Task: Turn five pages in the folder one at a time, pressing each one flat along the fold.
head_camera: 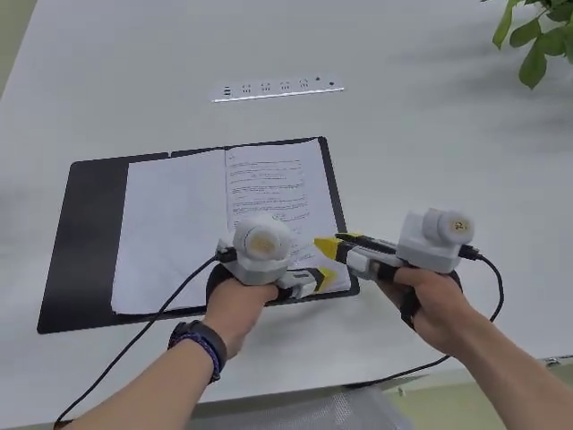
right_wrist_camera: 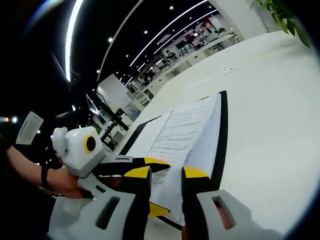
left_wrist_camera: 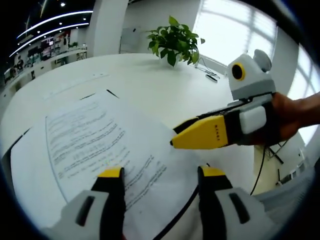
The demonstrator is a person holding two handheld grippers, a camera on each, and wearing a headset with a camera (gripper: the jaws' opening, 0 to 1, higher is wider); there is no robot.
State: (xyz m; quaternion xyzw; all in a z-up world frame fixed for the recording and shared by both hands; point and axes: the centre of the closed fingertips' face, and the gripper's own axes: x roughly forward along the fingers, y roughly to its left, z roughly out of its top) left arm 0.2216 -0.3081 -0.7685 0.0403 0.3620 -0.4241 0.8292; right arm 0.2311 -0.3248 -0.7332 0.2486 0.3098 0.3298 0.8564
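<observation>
A black folder [head_camera: 89, 233] lies open on the white table, with a blank white page [head_camera: 170, 233] on the left and a printed page [head_camera: 273, 188] on the right. My left gripper [head_camera: 313, 282] rests over the lower right corner of the printed page [left_wrist_camera: 95, 135]. In its own view the left gripper [left_wrist_camera: 161, 172] stands open, jaws wide above the paper. My right gripper [head_camera: 324, 246] points left at the page's right edge, close to the left one. Its yellow tips [left_wrist_camera: 174, 142] hover just above the sheet. The right gripper [right_wrist_camera: 165, 172] shows a narrow gap, with the page's edge [right_wrist_camera: 192, 125] seen through it.
A power strip [head_camera: 277, 90] is set into the table behind the folder. Leaves of a plant [head_camera: 537, 36] hang in at the far right. Cables trail from both grippers toward the table's front edge [head_camera: 295, 394]. Bare tabletop surrounds the folder.
</observation>
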